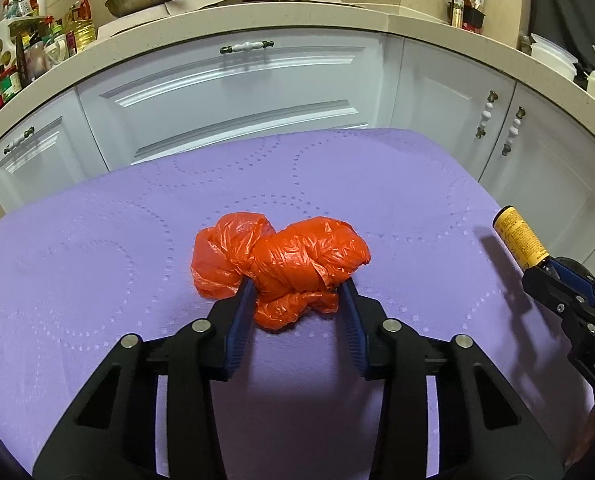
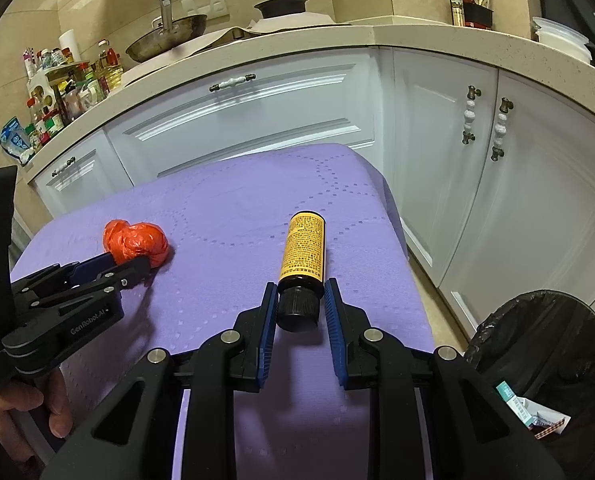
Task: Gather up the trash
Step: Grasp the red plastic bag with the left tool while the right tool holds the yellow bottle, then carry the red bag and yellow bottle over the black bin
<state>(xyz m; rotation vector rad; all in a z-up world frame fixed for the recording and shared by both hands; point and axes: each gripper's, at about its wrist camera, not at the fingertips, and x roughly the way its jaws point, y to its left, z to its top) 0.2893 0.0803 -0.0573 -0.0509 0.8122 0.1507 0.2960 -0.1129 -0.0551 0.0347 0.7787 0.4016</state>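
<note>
My left gripper [image 1: 297,288] straddles knotted orange plastic bag [image 1: 281,264] at middle of purple tablecloth [image 1: 97,260]; blue pads [image 1: 243,312] press both flanks, jaws part-open around it. Bag looks lifted slightly, but I cannot tell for sure. My right gripper [image 2: 299,300] brackets black cap of yellow-labelled dark bottle [image 2: 303,250], which lies on cloth near right edge, base pointing away. Pads sit just beside cap, narrow gaps visible, no grip. Black-lined trash bin [image 2: 553,360] on floor at right holds paper scraps [image 2: 533,412].
</note>
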